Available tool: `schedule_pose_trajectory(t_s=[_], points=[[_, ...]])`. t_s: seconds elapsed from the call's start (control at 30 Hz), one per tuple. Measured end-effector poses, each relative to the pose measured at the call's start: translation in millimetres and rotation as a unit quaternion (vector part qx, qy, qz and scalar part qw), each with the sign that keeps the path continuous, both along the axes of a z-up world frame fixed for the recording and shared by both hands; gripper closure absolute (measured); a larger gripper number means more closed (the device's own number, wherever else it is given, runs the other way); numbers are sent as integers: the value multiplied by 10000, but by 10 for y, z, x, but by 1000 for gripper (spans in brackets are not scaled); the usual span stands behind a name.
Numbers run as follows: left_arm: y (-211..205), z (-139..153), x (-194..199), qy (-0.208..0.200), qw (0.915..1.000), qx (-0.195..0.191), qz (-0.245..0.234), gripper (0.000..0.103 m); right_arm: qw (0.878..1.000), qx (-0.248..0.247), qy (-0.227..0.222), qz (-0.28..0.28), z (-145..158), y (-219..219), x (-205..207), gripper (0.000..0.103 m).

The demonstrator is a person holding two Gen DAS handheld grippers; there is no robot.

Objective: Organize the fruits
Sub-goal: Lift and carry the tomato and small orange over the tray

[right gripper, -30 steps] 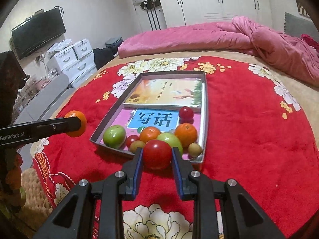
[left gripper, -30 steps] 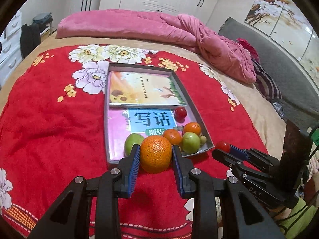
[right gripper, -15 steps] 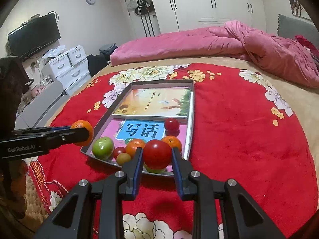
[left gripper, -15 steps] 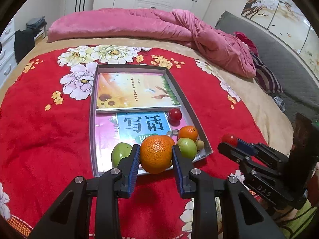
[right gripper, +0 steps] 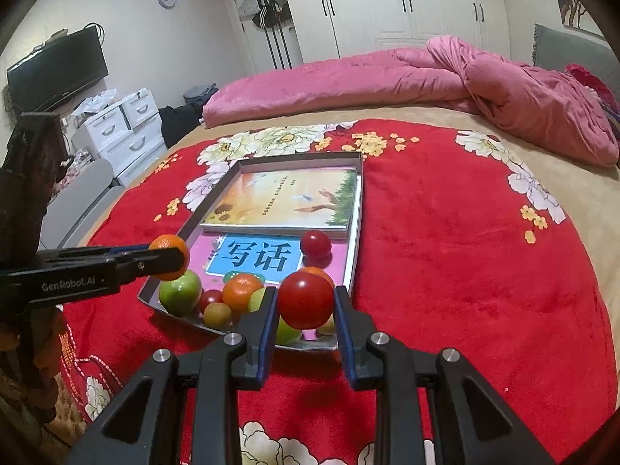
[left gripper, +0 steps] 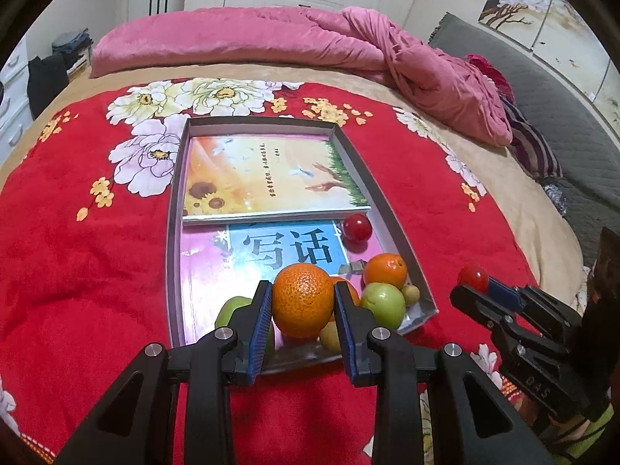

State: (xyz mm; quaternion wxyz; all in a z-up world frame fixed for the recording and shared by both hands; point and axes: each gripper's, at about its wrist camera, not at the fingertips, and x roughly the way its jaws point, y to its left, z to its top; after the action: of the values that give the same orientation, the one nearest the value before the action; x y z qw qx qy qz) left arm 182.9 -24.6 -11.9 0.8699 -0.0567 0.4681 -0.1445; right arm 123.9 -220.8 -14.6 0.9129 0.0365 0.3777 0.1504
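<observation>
My left gripper (left gripper: 303, 302) is shut on a large orange (left gripper: 303, 297), held over the near end of the grey tray (left gripper: 399, 240). In the right wrist view that same orange (right gripper: 170, 252) shows at the left between the left gripper's fingers. My right gripper (right gripper: 306, 302) is shut on a red tomato (right gripper: 306, 299), just above the tray's near right corner (right gripper: 350, 271). The tomato (left gripper: 472, 277) also shows at the right in the left wrist view. Inside the tray lie a green apple (right gripper: 180, 291), a small orange (right gripper: 242, 290), a red tomato (right gripper: 316, 243) and several other small fruits.
Two books (left gripper: 267, 174) lie in the tray, one with sunflowers, one pink with a blue label (right gripper: 257, 255). The tray sits on a red flowered blanket (left gripper: 77, 252) over a bed. A pink quilt (left gripper: 348, 46) is bunched at the far end. White drawers (right gripper: 124, 124) stand at the left.
Both grippers have moved forward toward the tray with their fruits still gripped. The orange now hangs over the tray's near end, and the tomato has reached its near right corner.
</observation>
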Motion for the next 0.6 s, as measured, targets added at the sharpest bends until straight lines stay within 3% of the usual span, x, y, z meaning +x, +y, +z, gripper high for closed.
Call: schedule_pose_trajectory(t_s=[0.6], points=[[-121, -355, 354, 368, 9989, 275, 48, 71, 9996, -186, 181, 133, -200, 94, 94, 75]])
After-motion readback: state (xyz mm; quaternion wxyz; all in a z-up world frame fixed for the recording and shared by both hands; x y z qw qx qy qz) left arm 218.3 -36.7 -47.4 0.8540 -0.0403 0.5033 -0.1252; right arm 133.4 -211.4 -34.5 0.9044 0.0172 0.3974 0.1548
